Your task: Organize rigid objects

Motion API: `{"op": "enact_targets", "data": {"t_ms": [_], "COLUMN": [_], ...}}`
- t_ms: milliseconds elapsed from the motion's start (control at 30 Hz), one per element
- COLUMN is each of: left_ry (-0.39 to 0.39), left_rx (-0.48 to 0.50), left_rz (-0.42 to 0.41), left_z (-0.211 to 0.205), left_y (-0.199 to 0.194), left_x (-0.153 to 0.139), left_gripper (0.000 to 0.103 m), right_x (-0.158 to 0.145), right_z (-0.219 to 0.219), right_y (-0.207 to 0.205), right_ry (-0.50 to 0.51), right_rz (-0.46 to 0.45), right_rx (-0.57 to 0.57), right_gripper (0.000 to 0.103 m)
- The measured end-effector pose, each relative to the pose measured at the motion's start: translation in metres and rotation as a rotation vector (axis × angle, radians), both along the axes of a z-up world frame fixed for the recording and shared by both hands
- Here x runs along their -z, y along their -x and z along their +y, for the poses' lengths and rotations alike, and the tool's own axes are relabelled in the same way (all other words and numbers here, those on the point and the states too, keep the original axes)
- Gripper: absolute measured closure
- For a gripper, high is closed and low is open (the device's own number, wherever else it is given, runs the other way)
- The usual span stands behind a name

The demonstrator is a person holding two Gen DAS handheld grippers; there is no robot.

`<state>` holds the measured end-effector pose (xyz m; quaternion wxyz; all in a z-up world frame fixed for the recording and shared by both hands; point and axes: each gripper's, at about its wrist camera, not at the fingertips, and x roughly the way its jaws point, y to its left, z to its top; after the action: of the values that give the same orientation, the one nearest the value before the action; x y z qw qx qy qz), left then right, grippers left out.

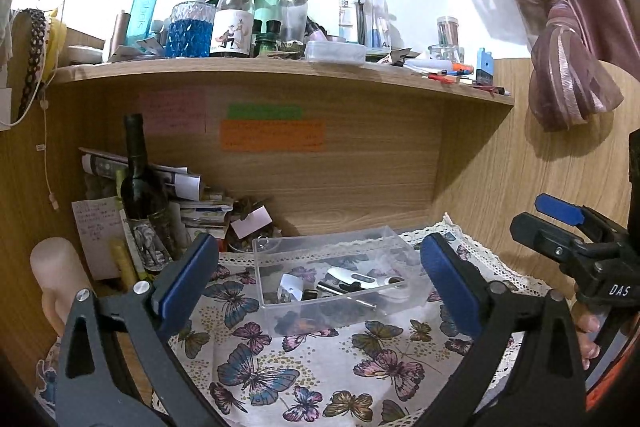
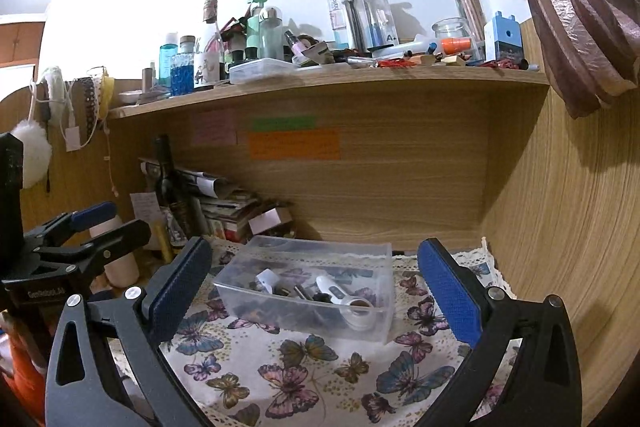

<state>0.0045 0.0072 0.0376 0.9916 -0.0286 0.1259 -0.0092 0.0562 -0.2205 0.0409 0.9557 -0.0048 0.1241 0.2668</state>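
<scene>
A clear plastic box stands on the butterfly-print cloth under the wooden shelf. It holds a white and silver tool and several small dark items. In the right wrist view the box and the white tool show too. My left gripper is open and empty, its blue pads either side of the box, short of it. My right gripper is open and empty, also short of the box. The right gripper shows at the right edge of the left wrist view, the left gripper at the left of the right wrist view.
A wooden shelf above carries several bottles, a lidded clear box, pens and jars. A dark wine bottle, papers and a pale candle crowd the back left corner. Wood panels close the back and right side.
</scene>
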Motion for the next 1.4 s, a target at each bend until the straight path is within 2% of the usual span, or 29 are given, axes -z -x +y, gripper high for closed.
{"op": "enact_targets", "data": {"t_ms": [1400], "left_ry": [-0.010], "left_rx": [0.002], "left_rz": [0.006], "left_z": [-0.0057], "left_y": [-0.0045], "left_x": [0.0008], "left_gripper": [0.000], "right_x": [0.0025], "right_z": [0.0008], "right_y": [0.0010], "right_ry": [-0.004], "right_rz": [0.010], "right_rx": [0.002], "right_gripper": [0.000]}}
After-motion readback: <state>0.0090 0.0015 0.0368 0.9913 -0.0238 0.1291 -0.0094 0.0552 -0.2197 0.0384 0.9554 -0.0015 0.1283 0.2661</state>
